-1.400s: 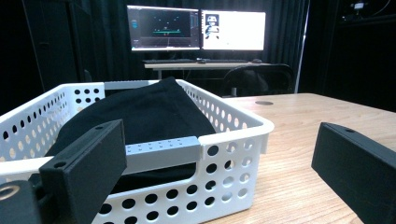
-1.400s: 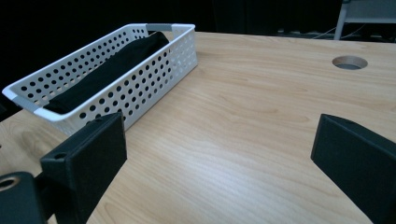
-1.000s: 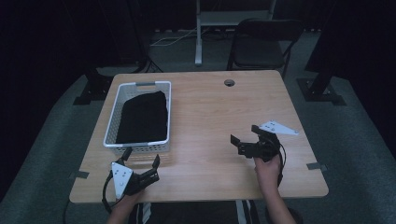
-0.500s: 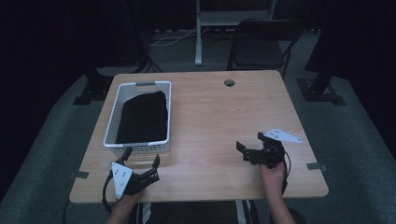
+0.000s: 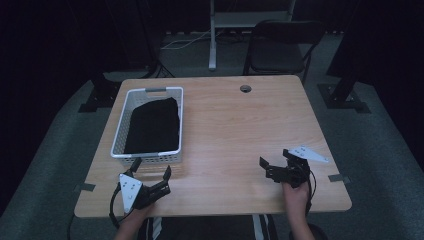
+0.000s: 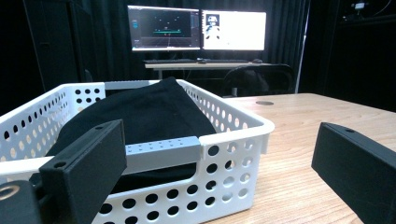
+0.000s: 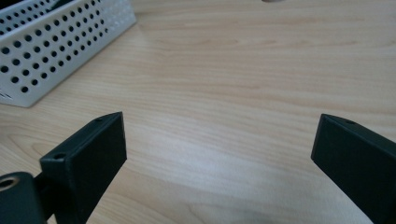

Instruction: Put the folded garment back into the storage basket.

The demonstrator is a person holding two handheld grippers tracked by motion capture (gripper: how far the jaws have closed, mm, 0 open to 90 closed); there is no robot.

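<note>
white perforated basket (image 5: 123,131), black cloth (image 5: 152,125)

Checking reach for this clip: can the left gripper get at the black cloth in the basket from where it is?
Probably yes: the left gripper is open beside the basket, whose open top leaves the black cloth exposed.

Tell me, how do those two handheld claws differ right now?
The left claw sits at the near end of the white basket, pointing at the black cloth inside; the right claw is apart from it, over bare table. The left's grey plate faces the person; the right's points away. Both are open and hold nothing.
</note>
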